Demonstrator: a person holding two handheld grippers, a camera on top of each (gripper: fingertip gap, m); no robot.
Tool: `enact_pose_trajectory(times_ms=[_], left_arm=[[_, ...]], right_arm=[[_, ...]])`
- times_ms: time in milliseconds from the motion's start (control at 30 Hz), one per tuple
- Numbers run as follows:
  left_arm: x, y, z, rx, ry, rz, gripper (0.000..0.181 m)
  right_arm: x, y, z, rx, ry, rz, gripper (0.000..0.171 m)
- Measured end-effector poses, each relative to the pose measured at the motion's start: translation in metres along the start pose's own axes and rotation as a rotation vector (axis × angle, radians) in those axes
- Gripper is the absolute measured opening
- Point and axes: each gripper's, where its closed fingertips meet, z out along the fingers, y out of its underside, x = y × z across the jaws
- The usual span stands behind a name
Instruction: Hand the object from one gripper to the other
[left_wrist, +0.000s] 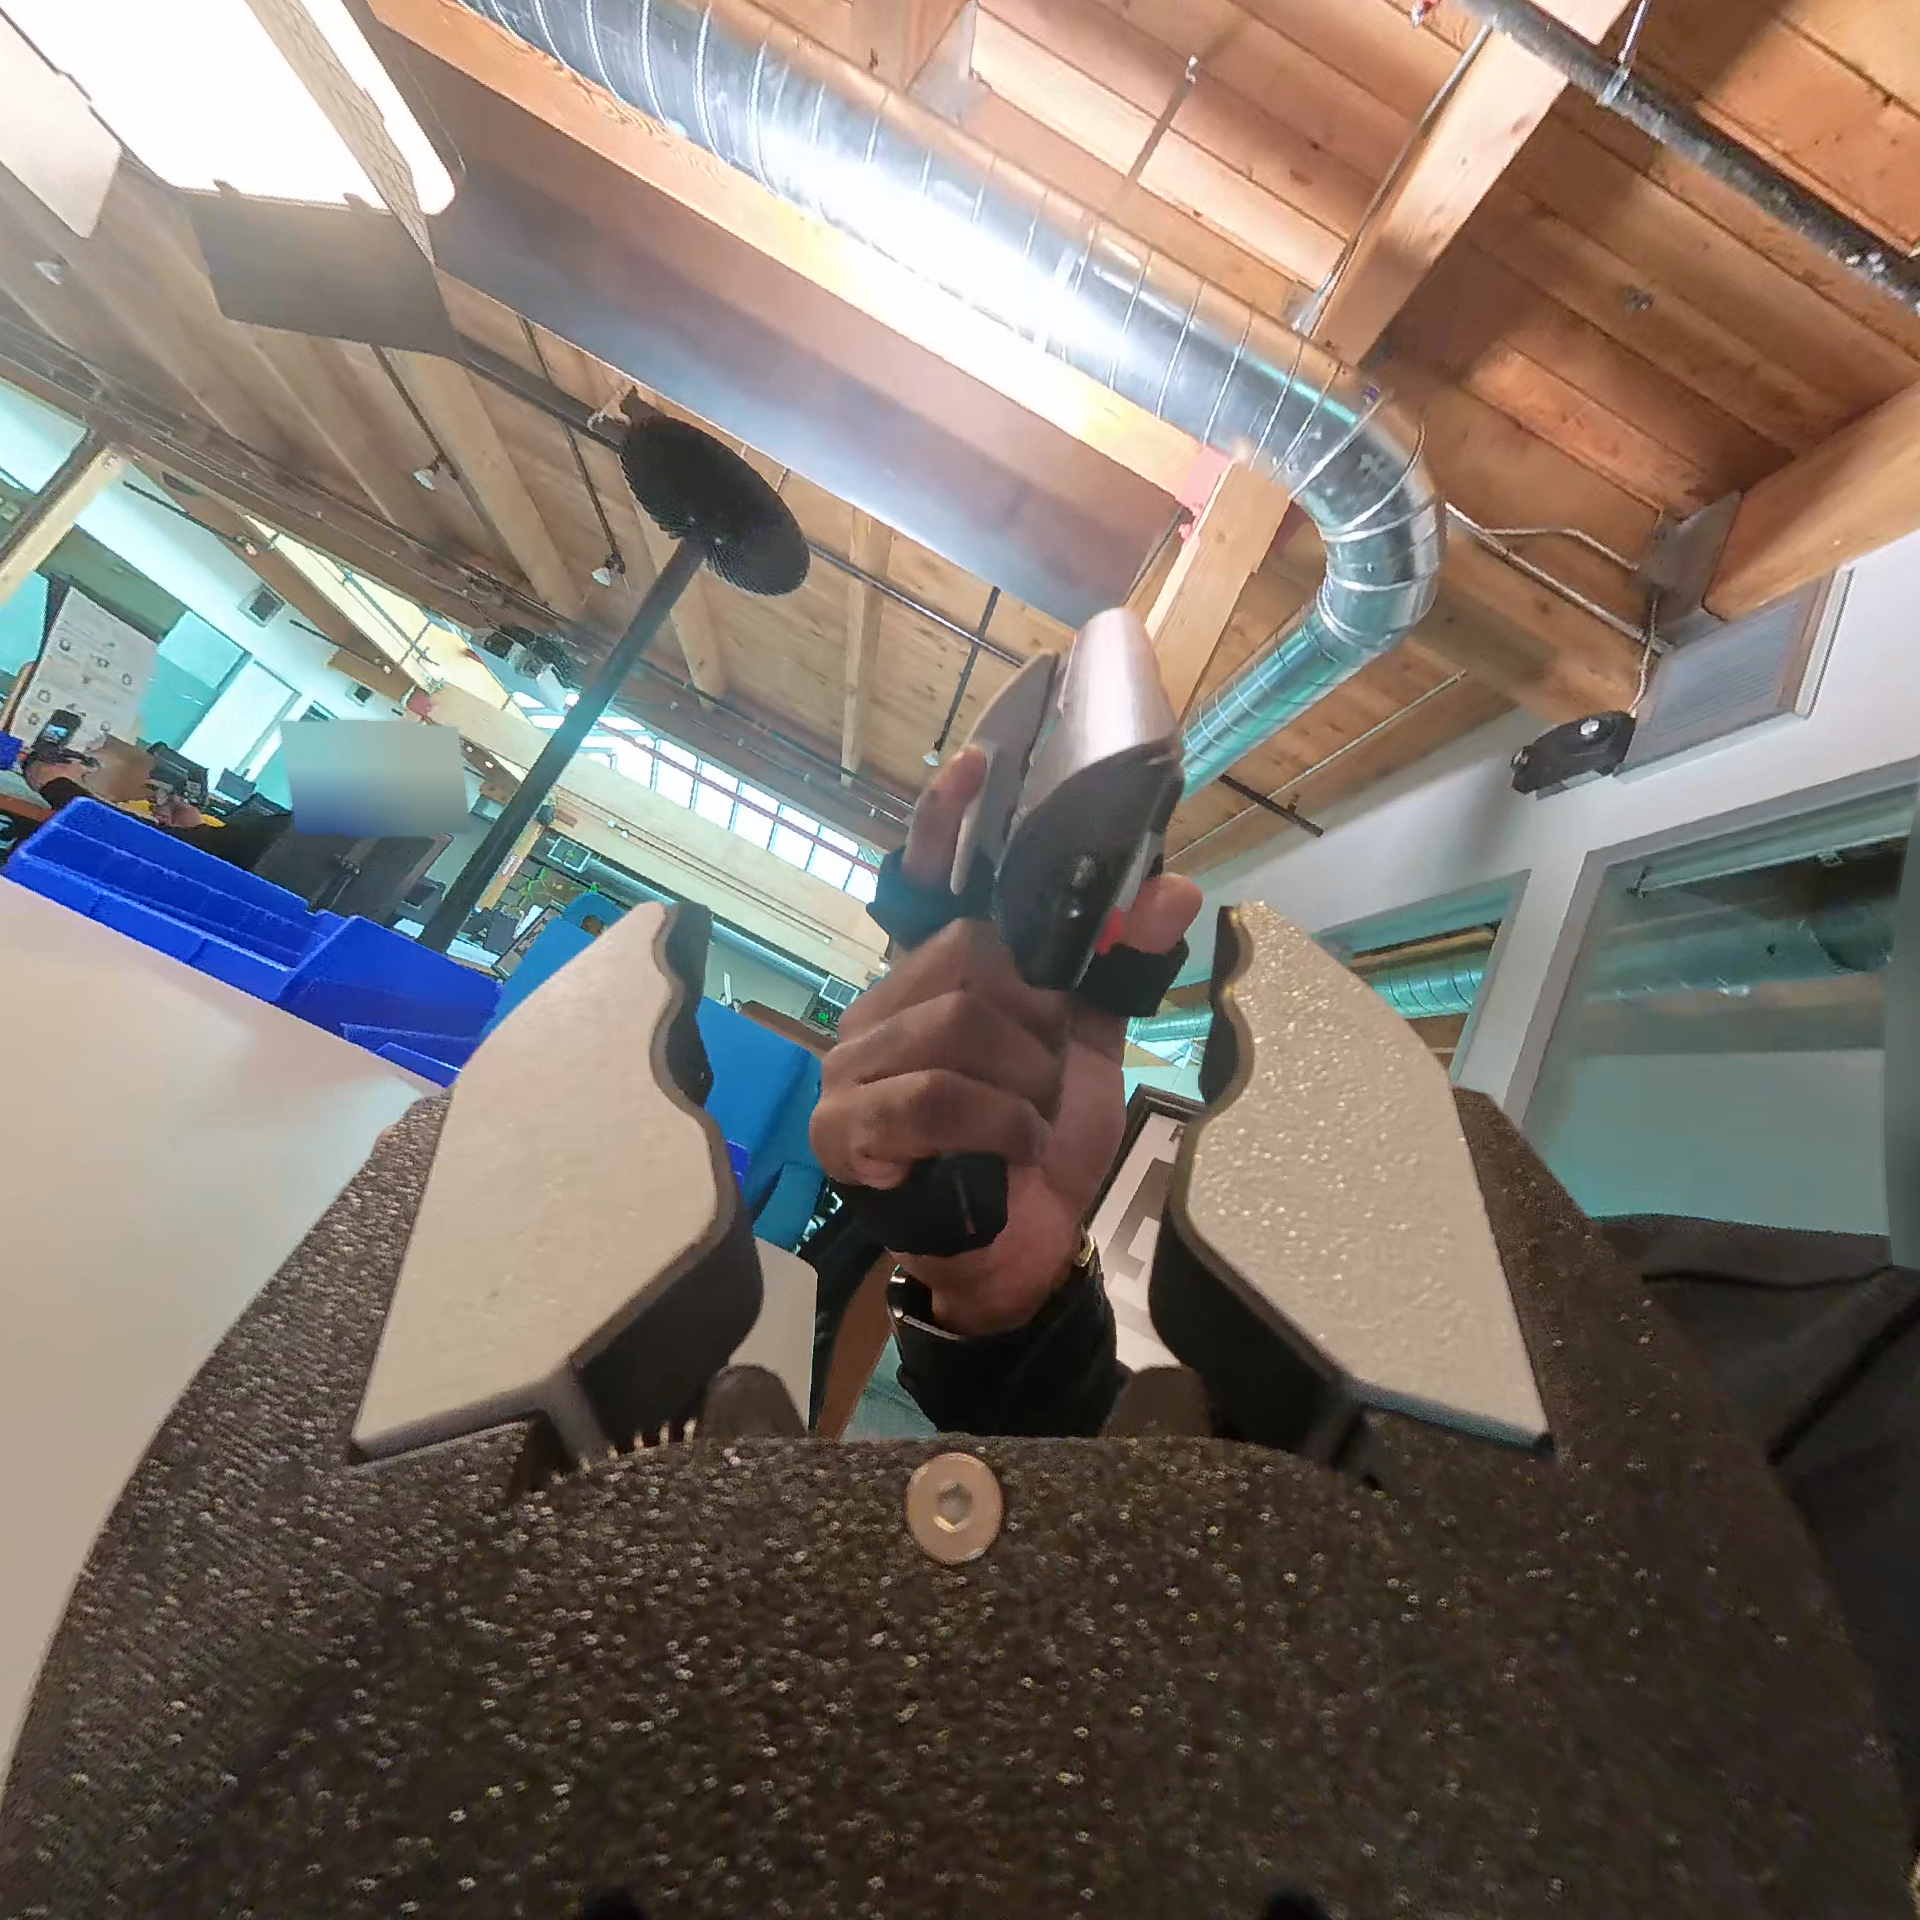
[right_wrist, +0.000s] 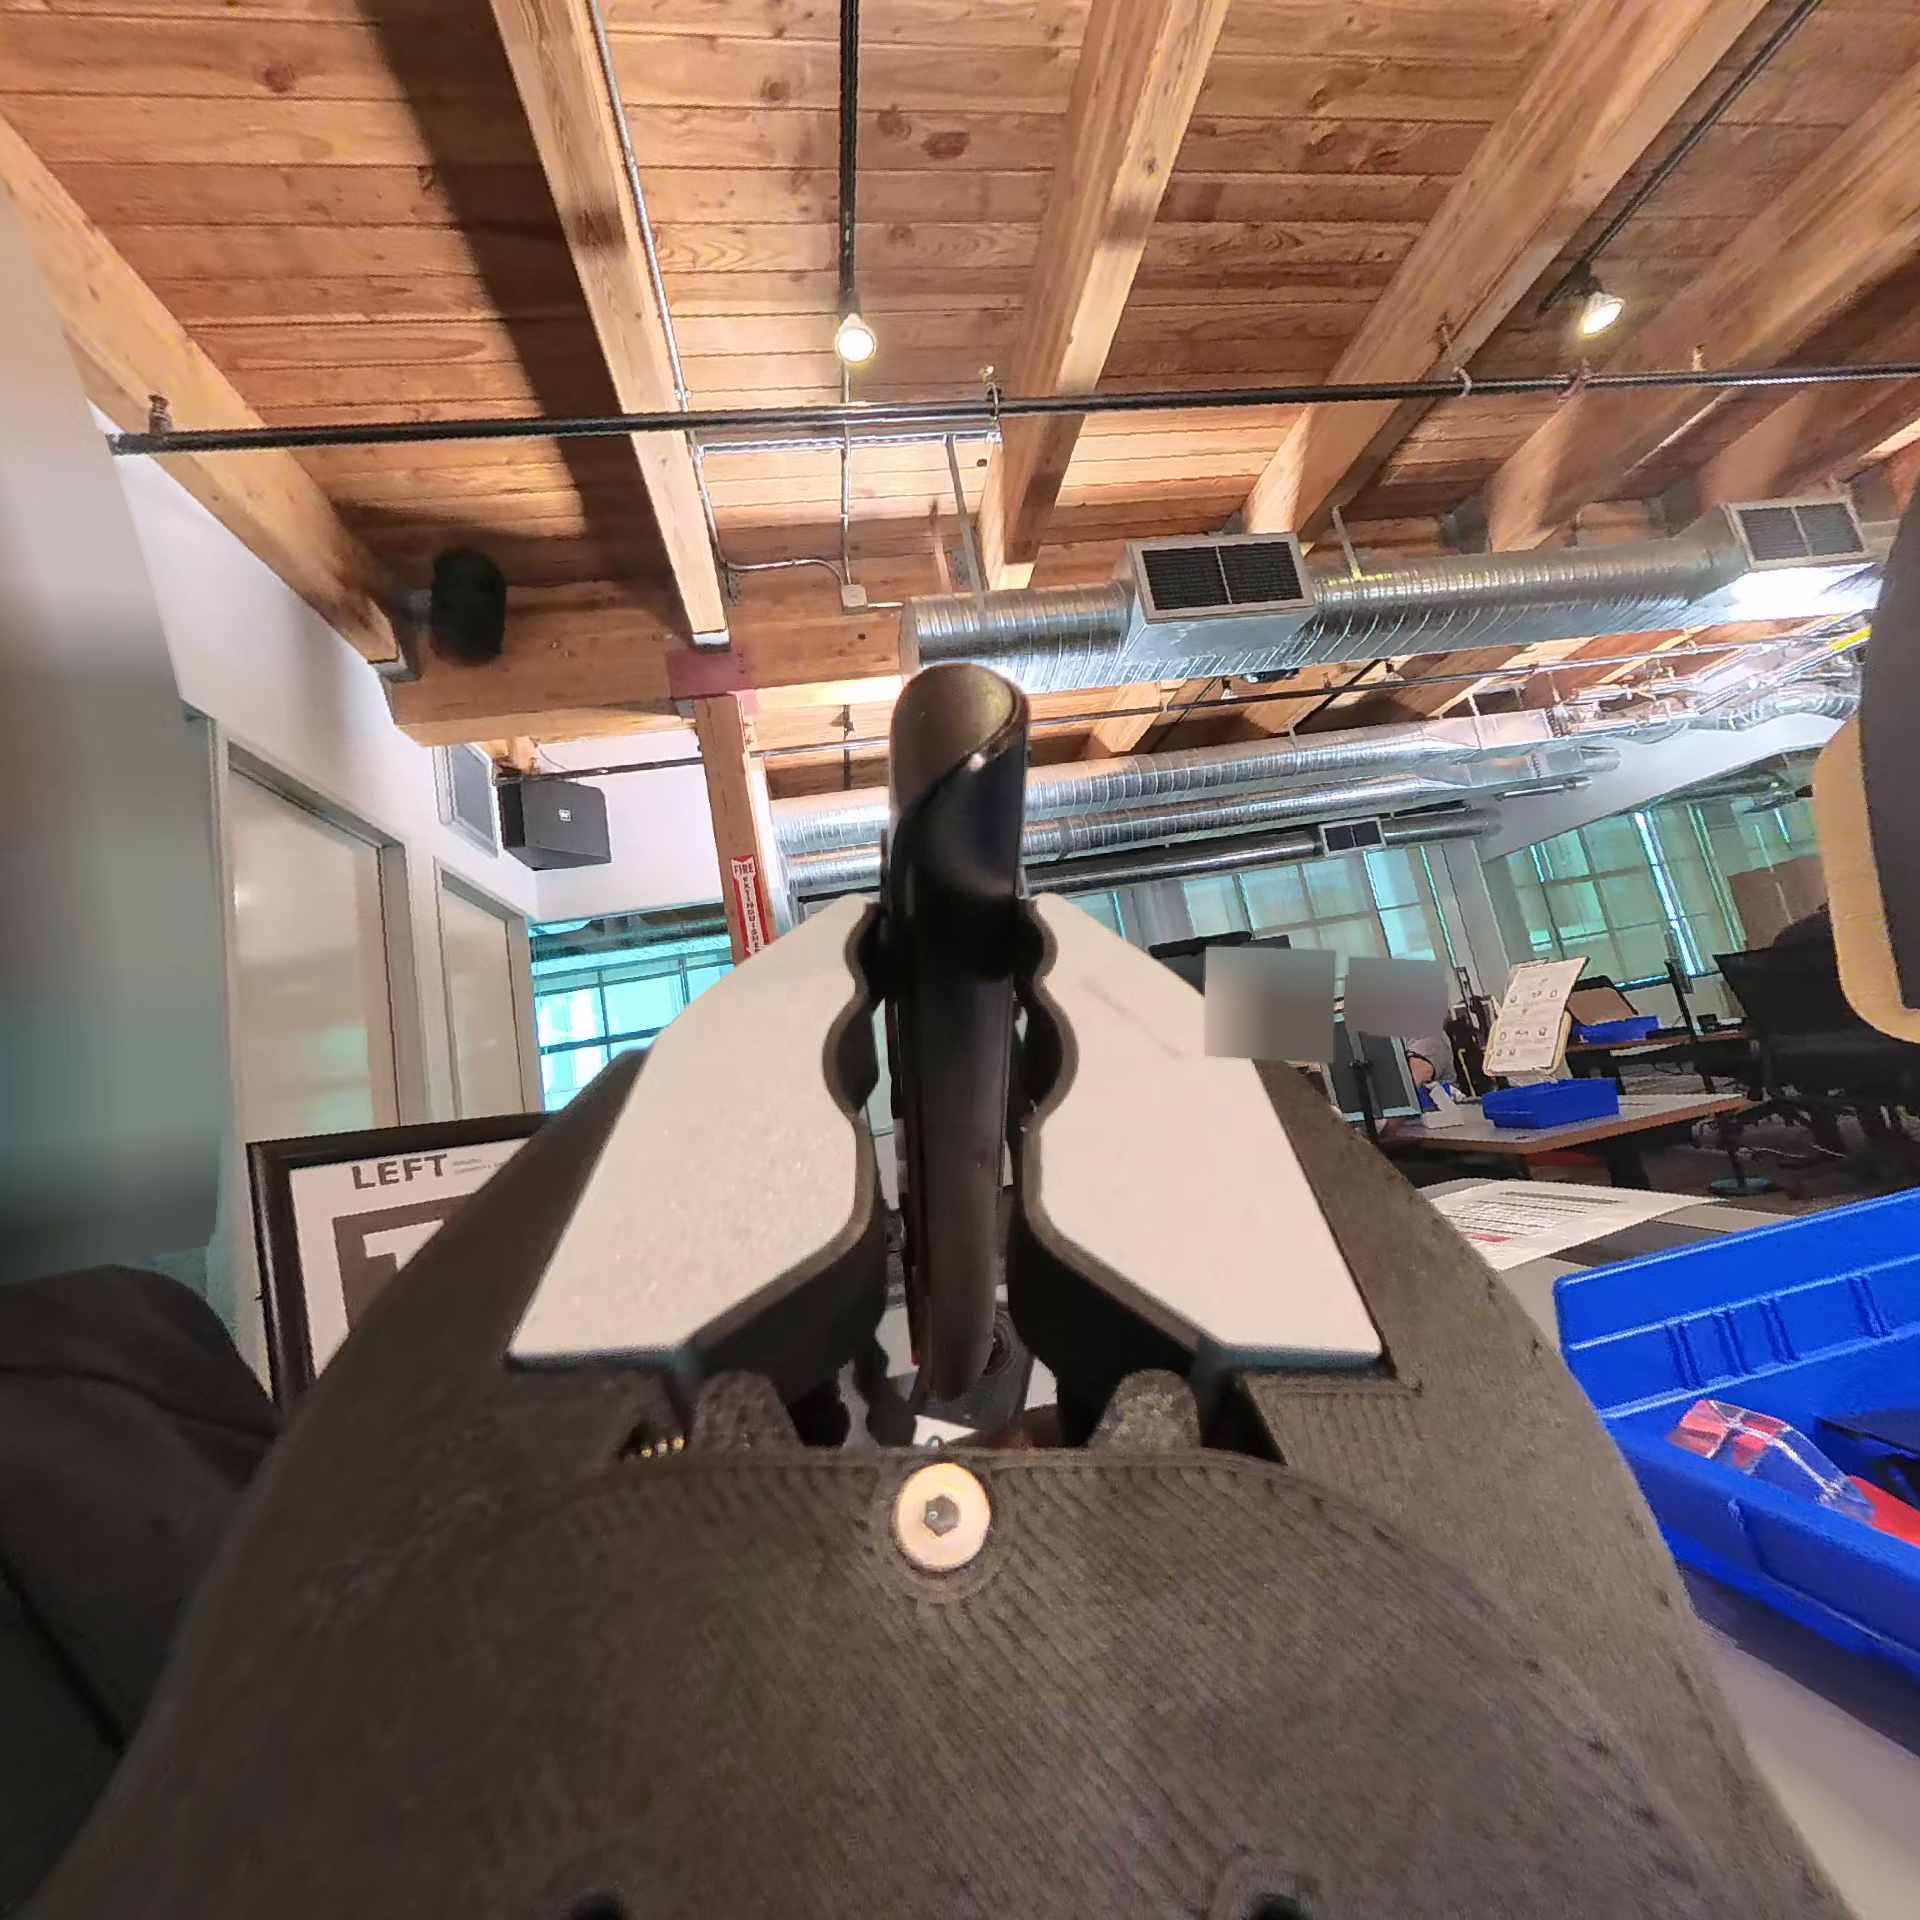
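Handover pending: left gripper (left_wrist: 956, 987) sits with fingers (left_wrist: 566, 1164) spread wide and empty, pointed up at the ceiling. Between them, farther off, a hand (left_wrist: 956, 1101) holds up the right gripper, seen from behind. In the right wrist view the right gripper (right_wrist: 951, 971) has its fingers clamped on one dark, slim object (right_wrist: 958, 1091) standing upright. Next move, as I judge it: bring the object between the left fingers, close them, then release right. Count: two grippers, one object, one blue bin (right_wrist: 1704, 1351) at right.
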Motion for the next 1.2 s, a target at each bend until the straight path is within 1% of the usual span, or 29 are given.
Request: enact_pose_trajectory(times_ms=[100, 200, 233, 300, 367, 433, 533, 600, 667, 700, 800, 867, 967, 1033, 1100, 1200], left_arm=[[0.005, 0.007, 0.005, -0.011, 0.001, 0.017, 0.092], [0.01, 0.005, 0.009, 0.011, -0.013, 0.058, 0.086], [0.012, 0.003, 0.009, 0.022, -0.017, 0.069, 0.082], [0.018, -0.005, 0.007, 0.074, -0.016, 0.092, 0.069], [0.022, -0.016, 0.003, 0.119, -0.012, 0.113, 0.05], [0.02, -0.027, -0.002, 0.15, -0.035, 0.137, 0.044], [0.015, -0.033, -0.004, 0.088, -0.068, 0.16, 0.041], [0.012, -0.044, -0.007, 0.074, -0.108, 0.171, 0.039], [0.007, -0.053, -0.01, 0.047, -0.172, 0.189, 0.038], [0.005, -0.056, -0.011, 0.025, -0.199, 0.194, 0.039], [0.004, -0.062, -0.011, -0.02, -0.24, 0.185, 0.038], [0.0, -0.069, -0.016, -0.026, -0.297, 0.19, 0.036], [-0.008, -0.073, -0.022, -0.065, -0.33, 0.1, 0.034], [-0.024, -0.067, -0.028, -0.11, -0.396, 0.107, 0.033], [-0.042, -0.06, -0.035, -0.132, -0.476, 0.104, 0.033], [-0.043, -0.059, -0.034, -0.106, -0.46, 0.059, 0.033]], right_arm=[[-0.002, 0.003, 0.002, 0.011, 0.005, 0.028, 0.023], [-0.005, 0.016, 0.007, 0.011, 0.0, 0.071, 0.023], [-0.006, 0.022, 0.009, 0.001, -0.003, 0.084, 0.023], [-0.006, 0.038, 0.013, -0.033, -0.002, 0.1, 0.023], [-0.003, 0.051, 0.015, -0.072, 0.011, 0.101, 0.023], [0.0, 0.057, 0.015, -0.092, 0.021, 0.098, 0.024], [0.01, 0.063, 0.013, -0.146, 0.054, 0.086, 0.024], [0.022, 0.067, 0.009, -0.22, 0.122, 0.002, 0.027], [0.037, 0.074, 0.003, -0.33, 0.206, -0.152, 0.037], [0.041, 0.077, 0.0, -0.389, 0.226, -0.225, 0.044], [0.048, 0.081, -0.005, -0.503, 0.255, -0.371, 0.057], [0.056, 0.081, -0.012, -0.583, 0.299, -0.541, 0.058], [0.063, 0.09, -0.022, -0.729, 0.301, -0.739, 0.064], [0.067, 0.11, -0.03, -0.849, 0.277, -0.792, 0.067], [0.067, 0.135, -0.037, -0.963, 0.24, -0.781, 0.069], [0.06, 0.161, -0.043, -1.076, 0.18, -0.711, 0.069]])
